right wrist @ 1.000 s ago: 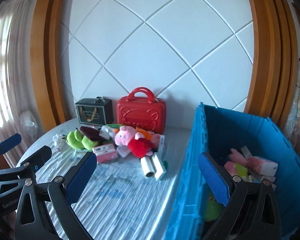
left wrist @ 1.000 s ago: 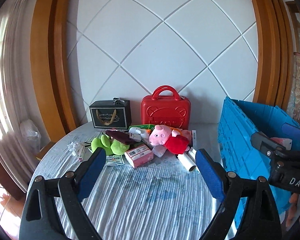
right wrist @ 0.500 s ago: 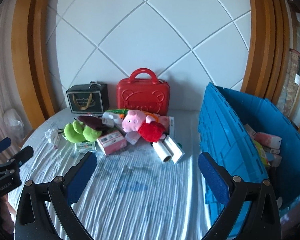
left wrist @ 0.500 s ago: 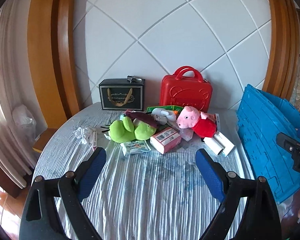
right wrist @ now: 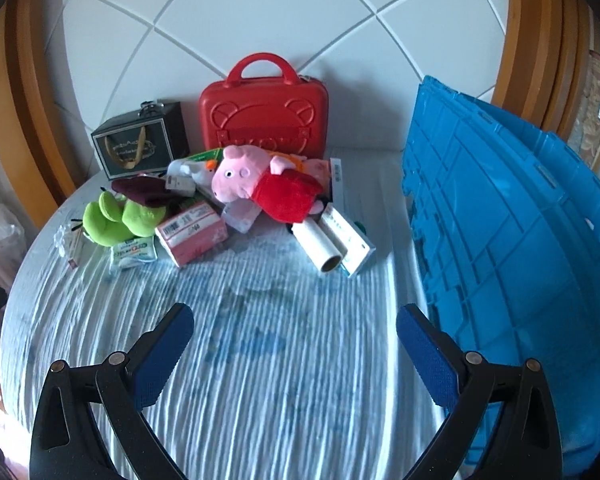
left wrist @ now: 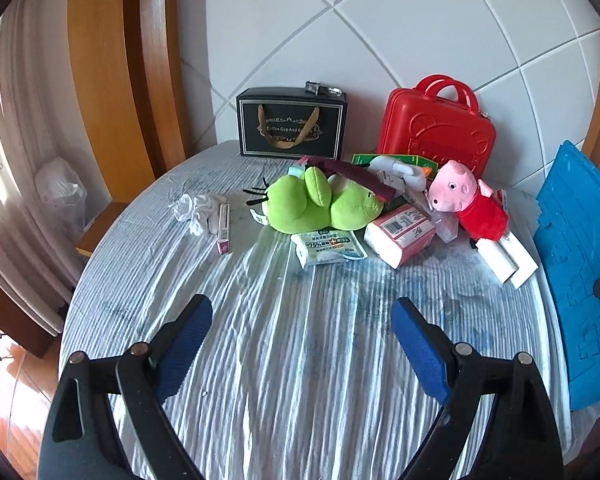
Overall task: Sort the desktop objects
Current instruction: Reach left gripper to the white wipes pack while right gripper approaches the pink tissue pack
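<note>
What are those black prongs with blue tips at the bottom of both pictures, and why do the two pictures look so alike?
They are hand-held grippers, one in each of a person's hands, with a wide-angle camera on each looking along its two fingers. One picture is from the left gripper, the other from the right gripper, so both see the same table from slightly different spots. Both grippers are open and hold nothing. On the striped cloth lie a green plush toy, a pink pig plush in red, a pink box, a wipes pack and a white roll. Behind stand a red case and a black box; a blue crate is on the right.
</note>
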`<control>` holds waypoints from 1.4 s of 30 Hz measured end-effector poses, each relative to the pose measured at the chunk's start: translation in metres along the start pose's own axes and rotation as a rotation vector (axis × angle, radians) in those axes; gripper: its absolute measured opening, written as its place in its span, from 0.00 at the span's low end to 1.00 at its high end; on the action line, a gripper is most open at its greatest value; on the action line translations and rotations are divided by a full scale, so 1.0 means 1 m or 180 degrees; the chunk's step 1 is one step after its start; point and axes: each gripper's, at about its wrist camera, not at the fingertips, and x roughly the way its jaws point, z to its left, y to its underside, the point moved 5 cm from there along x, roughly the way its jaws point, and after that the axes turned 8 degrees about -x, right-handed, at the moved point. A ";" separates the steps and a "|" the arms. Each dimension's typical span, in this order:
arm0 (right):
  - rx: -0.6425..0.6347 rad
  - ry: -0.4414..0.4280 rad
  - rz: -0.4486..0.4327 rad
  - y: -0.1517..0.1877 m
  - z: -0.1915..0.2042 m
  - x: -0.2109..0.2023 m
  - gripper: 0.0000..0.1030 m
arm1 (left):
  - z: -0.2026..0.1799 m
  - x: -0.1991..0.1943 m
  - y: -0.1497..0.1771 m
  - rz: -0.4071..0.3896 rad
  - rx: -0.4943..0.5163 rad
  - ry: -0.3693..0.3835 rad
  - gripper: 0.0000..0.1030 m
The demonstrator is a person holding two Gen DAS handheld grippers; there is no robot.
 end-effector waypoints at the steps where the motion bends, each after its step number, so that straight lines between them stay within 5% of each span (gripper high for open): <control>1: -0.0006 -0.0028 0.0048 -0.002 -0.002 0.013 1.00 | 0.002 0.012 0.001 0.0052 -0.0030 -0.0028 0.89; 13: -0.0137 -0.0391 0.0633 -0.020 0.009 0.166 1.00 | -0.010 0.161 -0.012 0.0631 0.0046 -0.0404 0.89; 25: -0.0279 -0.0509 0.0666 -0.053 0.102 0.222 1.00 | 0.033 0.293 -0.052 0.0666 0.0244 -0.0911 0.89; 31: -0.0181 -0.0322 0.0698 -0.061 0.109 0.236 1.00 | -0.006 0.304 -0.017 0.1080 0.0405 -0.0214 0.89; 37: -0.0010 -0.0223 0.0775 -0.053 0.093 0.234 1.00 | -0.034 0.248 -0.015 0.0991 0.0653 0.0399 0.89; 42: 0.0157 -0.0210 0.0820 -0.042 0.085 0.233 1.00 | -0.066 0.231 -0.025 0.0855 0.1127 0.0604 0.89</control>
